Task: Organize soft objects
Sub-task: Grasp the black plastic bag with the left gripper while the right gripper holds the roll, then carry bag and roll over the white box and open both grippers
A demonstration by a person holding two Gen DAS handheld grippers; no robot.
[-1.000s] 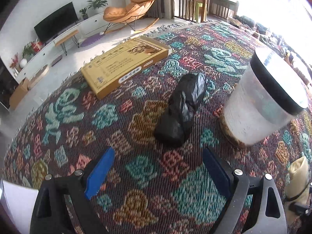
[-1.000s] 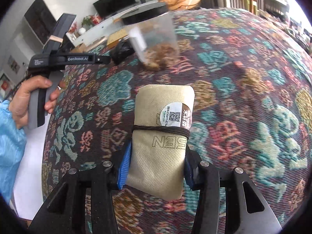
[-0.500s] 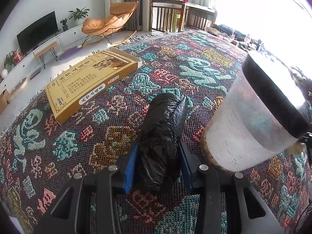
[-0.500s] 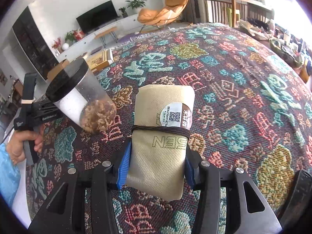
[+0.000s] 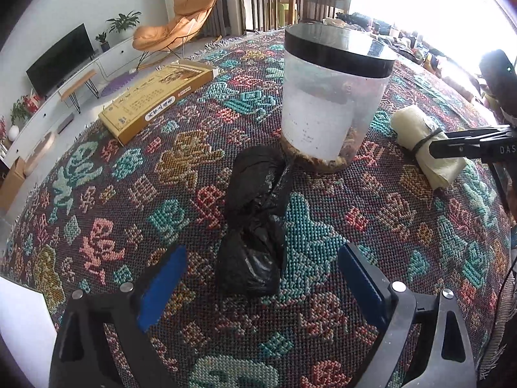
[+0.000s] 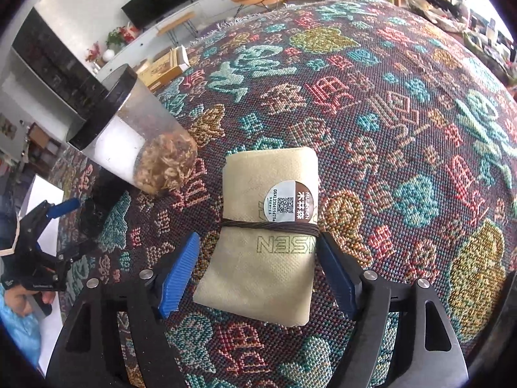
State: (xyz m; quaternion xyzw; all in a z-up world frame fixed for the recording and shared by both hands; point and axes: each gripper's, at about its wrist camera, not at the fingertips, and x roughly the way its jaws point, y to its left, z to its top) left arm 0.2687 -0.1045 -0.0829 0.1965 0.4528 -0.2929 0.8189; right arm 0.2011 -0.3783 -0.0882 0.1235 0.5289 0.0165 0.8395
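Progress: both soft items lie on the patterned rug, flanking the lidded jar; placement appears largely done, withdrawal of both tools outstanding
Remaining: cannot tell whether further items await sorting
Left gripper: jaws opening, blue pads clear of the black plastic bundle, which sits between them, unpressed
Black bundle position: lying lengthwise on the rug, far end just beside the jar base
Right gripper: jaws opening, pads standing just off the beige cloth roll, released
Cloth roll position: flat on the rug between the fingers, tied with a dark cord, near the jar on its other side
Risk: pads may snag either item on retreat
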